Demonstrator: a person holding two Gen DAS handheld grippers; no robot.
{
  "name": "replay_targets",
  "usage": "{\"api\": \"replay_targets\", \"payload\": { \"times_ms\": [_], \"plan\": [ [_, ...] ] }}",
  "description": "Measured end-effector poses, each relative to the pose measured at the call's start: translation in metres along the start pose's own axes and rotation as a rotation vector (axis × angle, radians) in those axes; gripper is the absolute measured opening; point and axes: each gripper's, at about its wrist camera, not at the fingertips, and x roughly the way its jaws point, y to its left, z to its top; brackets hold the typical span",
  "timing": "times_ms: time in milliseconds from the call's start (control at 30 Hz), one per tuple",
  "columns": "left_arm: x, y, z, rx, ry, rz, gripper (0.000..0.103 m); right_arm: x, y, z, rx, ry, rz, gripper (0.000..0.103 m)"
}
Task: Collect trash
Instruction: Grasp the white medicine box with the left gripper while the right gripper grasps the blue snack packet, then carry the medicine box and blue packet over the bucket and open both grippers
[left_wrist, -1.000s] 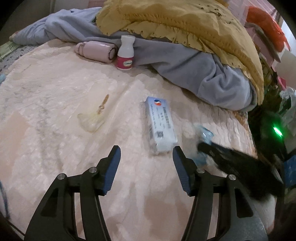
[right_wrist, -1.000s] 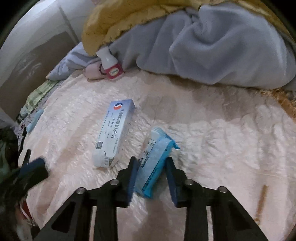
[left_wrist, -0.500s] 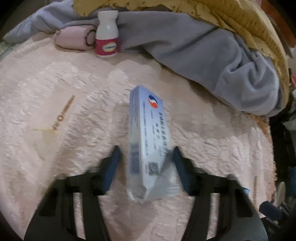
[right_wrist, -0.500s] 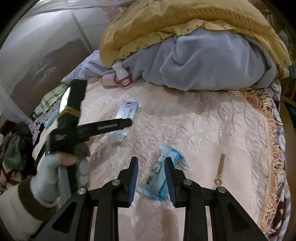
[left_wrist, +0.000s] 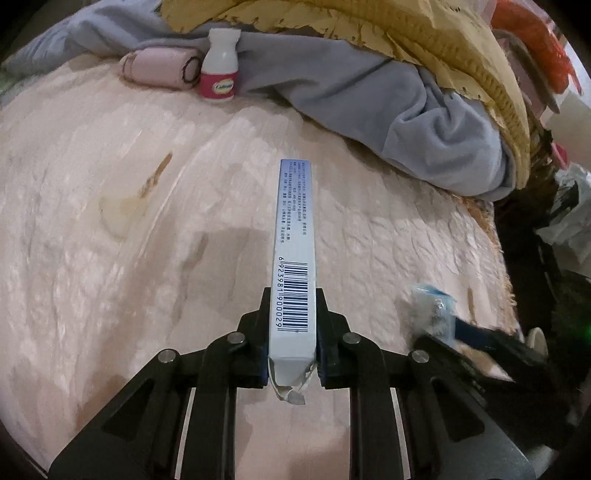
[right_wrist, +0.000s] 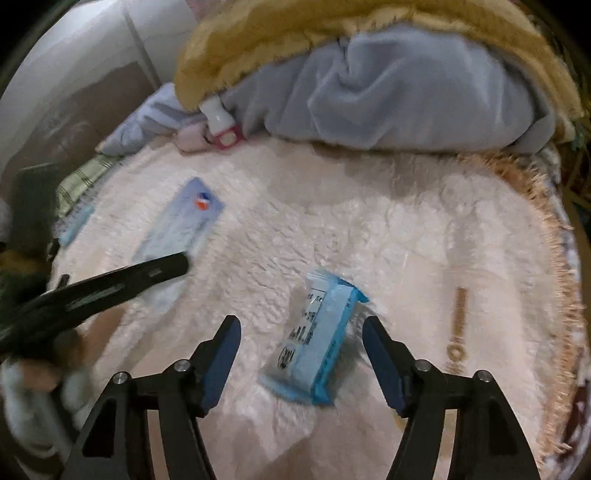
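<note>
Change since a second ago: white box (left_wrist: 293, 258) moved off the bed (left_wrist: 110, 258) into the left claw (left_wrist: 292, 332), clamped narrow, pointing to 12 o'clock. Right claw (right_wrist: 301, 354): jaws opening wide, released blue packet (right_wrist: 317, 336) lying between them on the bedspread.

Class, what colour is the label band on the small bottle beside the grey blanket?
Pink-red on the white bottle; clearest in the left wrist view.

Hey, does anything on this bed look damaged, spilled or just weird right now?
The white carton clamped in the left gripper has a torn, crumpled near end, its flap hanging loose. A yellowish stain-like patch marks the pink bedspread; what it is cannot be told. The blue packet looks intact.
</note>
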Motion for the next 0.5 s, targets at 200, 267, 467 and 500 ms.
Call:
{"api": "replay_targets", "payload": {
  "times_ms": [200,267,467,500],
  "plan": [
    [-0.019,-0.002,-0.023,0.008,-0.005,-0.020,0.015,-0.019,0.001,-0.008,-0.030,-0.036,0.022,0.029],
    [-0.024,-0.010,-0.031,0.027,-0.008,-0.024,0.015,-0.039,0.001,-0.016,-0.036,-0.066,0.041,0.029],
    [-0.048,-0.047,-0.054,0.097,-0.045,-0.049,0.015,-0.083,-0.003,-0.037,-0.027,-0.106,0.068,0.029],
    [-0.053,-0.056,-0.059,0.116,-0.054,-0.052,0.015,-0.100,-0.005,-0.047,-0.021,-0.127,0.070,0.029]
  ]
}}
